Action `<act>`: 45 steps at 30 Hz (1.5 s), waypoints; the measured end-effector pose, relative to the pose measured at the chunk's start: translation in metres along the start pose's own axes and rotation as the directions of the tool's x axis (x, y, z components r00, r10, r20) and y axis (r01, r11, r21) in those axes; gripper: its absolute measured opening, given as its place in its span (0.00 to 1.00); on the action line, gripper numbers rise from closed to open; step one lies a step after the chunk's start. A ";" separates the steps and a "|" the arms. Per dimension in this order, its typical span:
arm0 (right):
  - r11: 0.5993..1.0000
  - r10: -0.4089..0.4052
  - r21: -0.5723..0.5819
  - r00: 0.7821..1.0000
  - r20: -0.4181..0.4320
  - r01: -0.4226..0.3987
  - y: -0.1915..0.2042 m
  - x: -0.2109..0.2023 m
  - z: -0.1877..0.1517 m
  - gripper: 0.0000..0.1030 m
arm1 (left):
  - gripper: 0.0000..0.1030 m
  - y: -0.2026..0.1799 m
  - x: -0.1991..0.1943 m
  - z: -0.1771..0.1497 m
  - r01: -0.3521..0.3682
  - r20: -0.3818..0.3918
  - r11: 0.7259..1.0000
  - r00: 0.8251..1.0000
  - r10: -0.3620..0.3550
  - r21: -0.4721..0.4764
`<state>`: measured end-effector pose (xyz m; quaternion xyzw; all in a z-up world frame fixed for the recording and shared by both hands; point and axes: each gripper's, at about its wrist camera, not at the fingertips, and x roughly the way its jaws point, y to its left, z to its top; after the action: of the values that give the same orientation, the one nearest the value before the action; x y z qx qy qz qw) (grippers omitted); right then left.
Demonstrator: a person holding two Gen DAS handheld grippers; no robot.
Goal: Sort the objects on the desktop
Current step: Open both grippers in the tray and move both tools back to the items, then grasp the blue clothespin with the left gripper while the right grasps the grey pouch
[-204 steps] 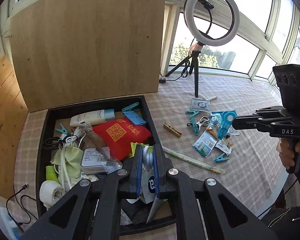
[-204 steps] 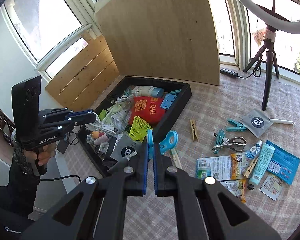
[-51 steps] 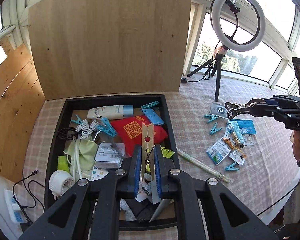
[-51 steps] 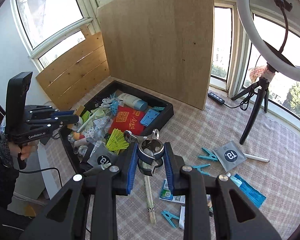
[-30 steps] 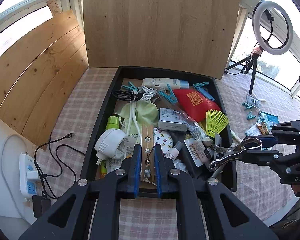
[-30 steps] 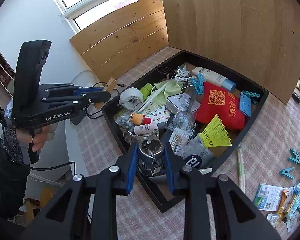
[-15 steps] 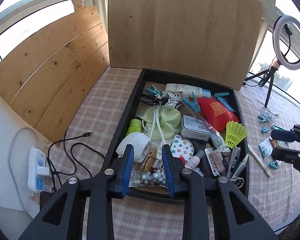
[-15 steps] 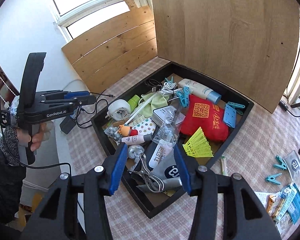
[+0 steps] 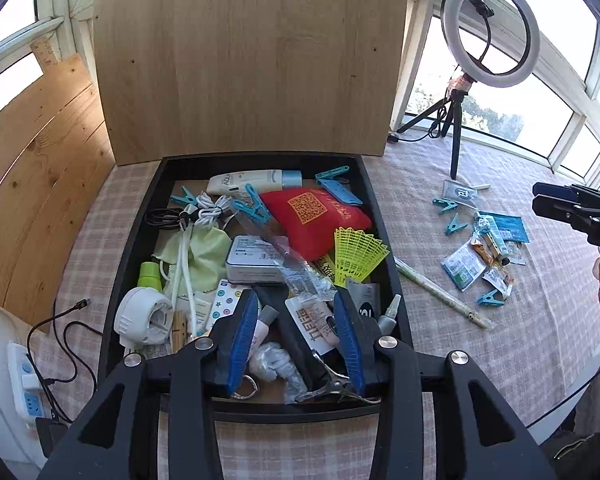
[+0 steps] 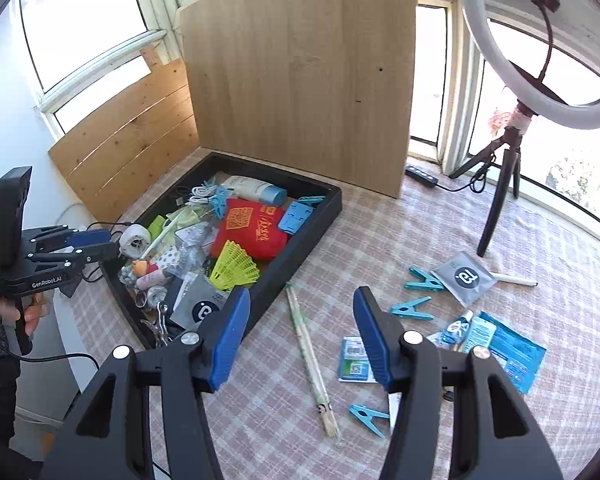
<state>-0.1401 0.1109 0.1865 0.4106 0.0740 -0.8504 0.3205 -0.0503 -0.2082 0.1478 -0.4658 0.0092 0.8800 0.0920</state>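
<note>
A black tray (image 9: 384, 220) (image 10: 292, 264) holds many sorted items: a red pouch (image 9: 312, 216), a yellow shuttlecock (image 9: 356, 256), a white tube, cables, a wooden clothespin (image 9: 179, 330) and a metal clip (image 9: 332, 388). My left gripper (image 9: 296, 336) is open and empty above the tray's near end. My right gripper (image 10: 300, 328) is open and empty over the checked cloth right of the tray. Loose items lie there: chopsticks (image 10: 310, 356), teal pegs (image 10: 412, 308), sachets (image 10: 500, 344) and a grey pouch (image 10: 462, 276).
A large wooden board (image 9: 252, 56) stands behind the tray. A ring light on a tripod (image 10: 500, 184) stands at the back right. A power strip and cables (image 9: 24, 376) lie left of the tray. Table edge is near the bottom.
Both grippers opened: the left dropped the wooden clothespin and the right dropped the metal clip into the tray. The right gripper has since swung right over the cloth.
</note>
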 end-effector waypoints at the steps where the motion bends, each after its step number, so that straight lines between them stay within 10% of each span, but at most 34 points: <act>1: 0.999 -0.032 0.019 0.999 0.013 0.032 -0.012 -0.007 -0.005 0.55 | 0.38 -0.011 0.005 0.001 0.016 -0.008 1.000 1.000 -0.016 0.020; 5: 0.985 -0.160 0.077 0.986 0.053 0.156 -0.060 -0.032 -0.028 0.75 | 0.38 -0.052 0.024 0.005 0.083 -0.044 0.992 0.996 -0.079 0.098; 13: 0.919 -0.309 0.252 0.951 -0.017 0.304 -0.151 -0.054 -0.067 0.76 | 0.38 -0.126 0.057 0.029 0.192 -0.103 0.948 0.980 -0.171 0.255; 30: 0.929 -0.193 0.301 0.975 -0.107 0.217 -0.213 0.003 -0.060 0.74 | 0.36 -0.208 0.153 0.066 0.280 -0.244 0.863 0.951 -0.190 0.421; 45: 0.919 -0.014 0.385 0.981 -0.193 0.089 -0.235 0.122 -0.014 0.52 | 0.28 -0.229 0.213 0.072 0.318 -0.319 0.831 0.930 -0.181 0.456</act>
<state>-0.3286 0.2414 0.0541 0.5421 -0.0571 -0.8139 0.2010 -0.1873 0.0569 0.0292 -0.5351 0.1877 0.7579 0.3225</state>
